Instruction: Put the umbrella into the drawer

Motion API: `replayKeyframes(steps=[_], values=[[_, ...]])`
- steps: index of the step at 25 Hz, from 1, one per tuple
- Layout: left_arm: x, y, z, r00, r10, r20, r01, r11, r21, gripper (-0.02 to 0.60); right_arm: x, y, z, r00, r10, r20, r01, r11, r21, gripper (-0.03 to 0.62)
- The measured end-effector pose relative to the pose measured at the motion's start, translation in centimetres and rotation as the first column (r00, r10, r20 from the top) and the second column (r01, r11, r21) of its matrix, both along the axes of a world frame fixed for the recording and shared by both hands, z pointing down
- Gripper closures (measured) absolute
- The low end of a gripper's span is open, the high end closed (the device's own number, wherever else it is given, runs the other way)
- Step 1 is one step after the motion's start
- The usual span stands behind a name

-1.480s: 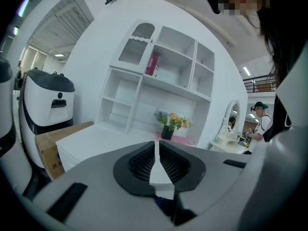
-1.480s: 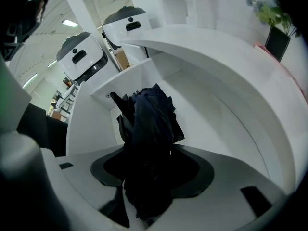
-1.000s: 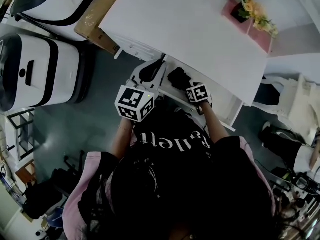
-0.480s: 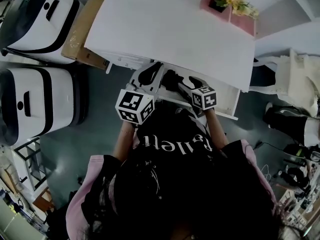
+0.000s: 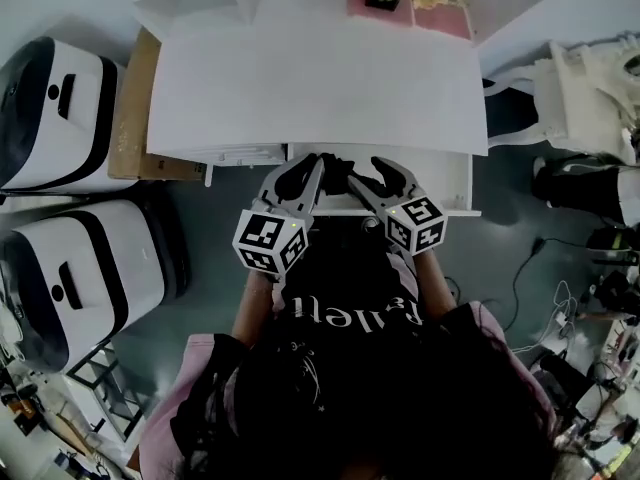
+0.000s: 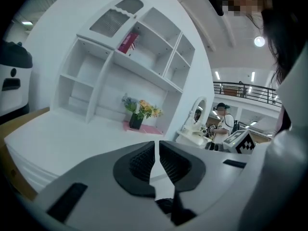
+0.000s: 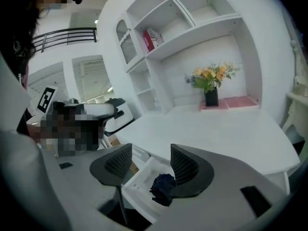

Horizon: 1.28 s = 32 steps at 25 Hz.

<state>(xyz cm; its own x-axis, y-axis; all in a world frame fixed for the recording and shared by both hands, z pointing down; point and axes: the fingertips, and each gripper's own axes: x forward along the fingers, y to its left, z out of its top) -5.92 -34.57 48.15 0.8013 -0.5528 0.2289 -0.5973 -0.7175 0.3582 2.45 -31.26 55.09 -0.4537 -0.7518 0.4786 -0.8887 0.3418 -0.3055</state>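
Dark folded fabric umbrella (image 7: pixel 162 189) lies inside the open white drawer (image 7: pixel 137 179), just below and ahead of right gripper (image 7: pixel 150 159), whose jaws are apart and empty. Left gripper (image 6: pixel 157 147) has jaws nearly together, empty, and is farther off. Judgement: drawer closing remains.

Looks past the right gripper (image 7: pixel 151 165), jaws apart and empty, onto a dark umbrella (image 7: pixel 162 186) lying in the open drawer (image 7: pixel 137 182); flowers (image 7: pixel 210 78) far across the desk (image 7: pixel 221 131).
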Motion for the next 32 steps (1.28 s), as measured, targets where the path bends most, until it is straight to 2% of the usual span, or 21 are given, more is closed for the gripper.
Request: replayKeyframes(steps=[3, 9, 10, 12, 14, 18, 24, 27, 32], values=[[1.2, 0.2, 1.0, 0.999, 0.046, 0.011, -0.046, 0.999, -0.020, 0.541, 1.0, 1.2, -0.5, 0.998, 0.048, -0.026, -0.048, 0.999, 0.014, 0.319], [4.2, 0.8, 0.0, 0.992, 0.125, -0.001, -0.125, 0.992, -0.008, 0.541, 3.8, 4.0, -1.6, 0.987, 0.162, 0.003, -0.162, 0.987, 0.015, 0.326], [4.7, 1.1, -0.3, 0.991, 0.133, -0.005, -0.133, 0.991, -0.004, 0.541, 4.2, 4.4, -1.8, 0.984, 0.176, 0.005, -0.176, 0.984, 0.017, 0.338], [5.7, 2.2, -0.8, 0.988, 0.151, -0.011, -0.151, 0.989, 0.007, 0.541, 5.2, 5.4, -2.1, 0.978, 0.209, 0.012, -0.209, 0.977, 0.025, 0.415], [6.5, 3.8, -1.2, 0.985, 0.173, -0.013, -0.173, 0.985, 0.023, 0.541, 5.9, 6.7, -2.4, 0.972, 0.236, 0.020, -0.236, 0.971, 0.035, 0.437], [7.9, 7.5, -2.4, 0.982, 0.190, -0.008, -0.190, 0.981, 0.051, 0.541, 7.0, 10.0, -3.7, 0.969, 0.247, 0.027, -0.248, 0.967, 0.066, 0.468], [9.0, 13.0, -4.3, 0.985, 0.169, -0.016, -0.167, 0.983, 0.074, 0.541, 8.0, 15.2, -6.1, 0.970, 0.240, 0.033, -0.242, 0.964, 0.111, 0.491], [9.5, 17.3, -4.7, 0.987, 0.161, -0.011, -0.159, 0.984, 0.081, 0.541, 8.5, 19.0, -6.7, 0.970, 0.240, 0.038, -0.243, 0.962, 0.128, 0.497], [10.2, 24.5, -5.7, 0.990, 0.138, -0.009, -0.136, 0.986, 0.096, 0.541, 8.6, 25.4, -7.7, 0.981, 0.190, 0.041, -0.194, 0.970, 0.146, 0.503]])
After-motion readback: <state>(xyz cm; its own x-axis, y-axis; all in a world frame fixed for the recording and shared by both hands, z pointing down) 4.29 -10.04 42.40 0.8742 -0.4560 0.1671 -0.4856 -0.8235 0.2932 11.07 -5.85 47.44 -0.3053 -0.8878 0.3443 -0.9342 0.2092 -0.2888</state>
